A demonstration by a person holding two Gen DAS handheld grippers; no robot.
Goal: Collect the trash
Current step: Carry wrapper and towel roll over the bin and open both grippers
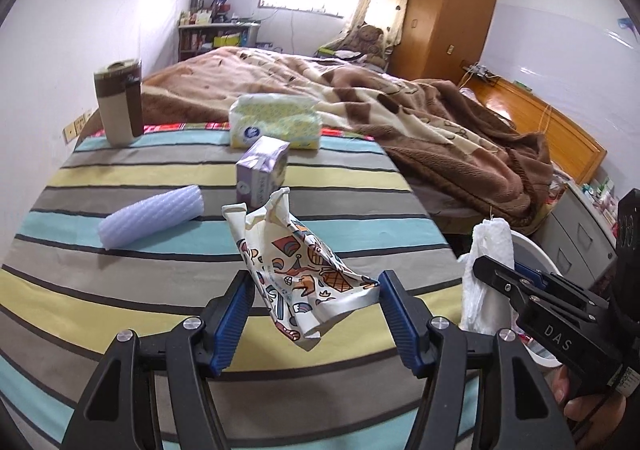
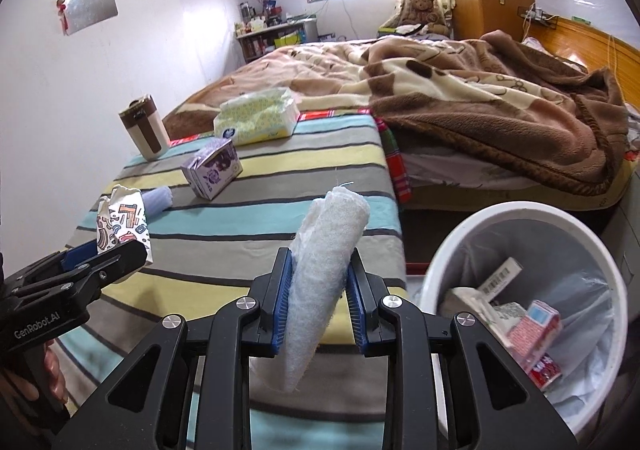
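Note:
My left gripper (image 1: 314, 290) is shut on a crumpled patterned wrapper (image 1: 296, 270) and holds it above the striped table (image 1: 120, 290); it also shows in the right wrist view (image 2: 120, 226). My right gripper (image 2: 318, 282) is shut on a rolled white paper towel (image 2: 324, 278), held upright beside the table's right edge; it also shows in the left wrist view (image 1: 490, 274). A white trash bin (image 2: 528, 209) with a liner stands below right and holds cartons. A purple carton (image 2: 212, 167) and a ribbed foam sleeve (image 1: 152, 215) lie on the table.
A brown-and-cream cup (image 1: 120, 101) and a tissue pack (image 1: 276, 121) stand at the table's far edge. A bed with a brown blanket (image 2: 480, 97) lies behind. A grey cabinet (image 1: 576, 234) stands right of the bin.

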